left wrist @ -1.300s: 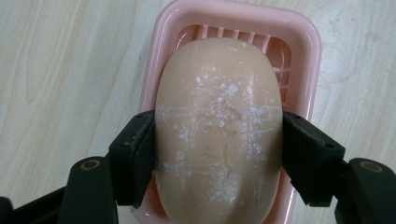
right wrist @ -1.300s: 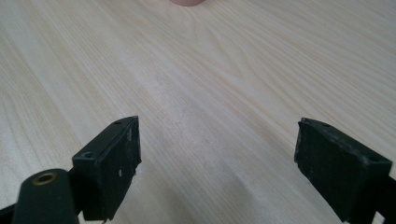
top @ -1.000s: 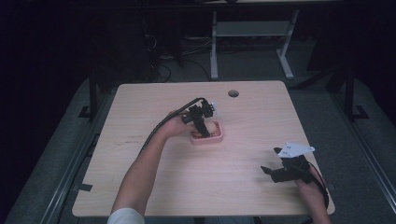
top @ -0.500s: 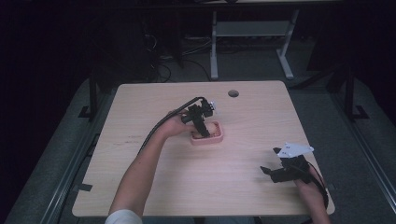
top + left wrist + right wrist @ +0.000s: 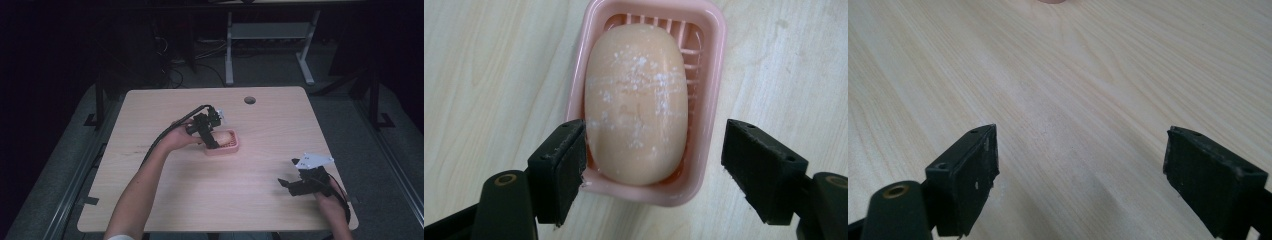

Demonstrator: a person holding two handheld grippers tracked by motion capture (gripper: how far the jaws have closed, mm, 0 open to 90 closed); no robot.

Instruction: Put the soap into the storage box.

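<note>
Little changed since a moment ago: left tool [image 5: 654,165] poised over soap [image 5: 636,102] in pink dish [image 5: 711,60] at mid-bench [image 5: 165,200], jaws spread, apparently lining up a grasp. Needs closing squarely on soap. Right tool [image 5: 1080,177] spread, idle.

High view overhead on whole table [image 5: 260,200]; left claw [image 5: 654,165] camera close above soap dish [image 5: 711,100], right's low over bare wood.
</note>
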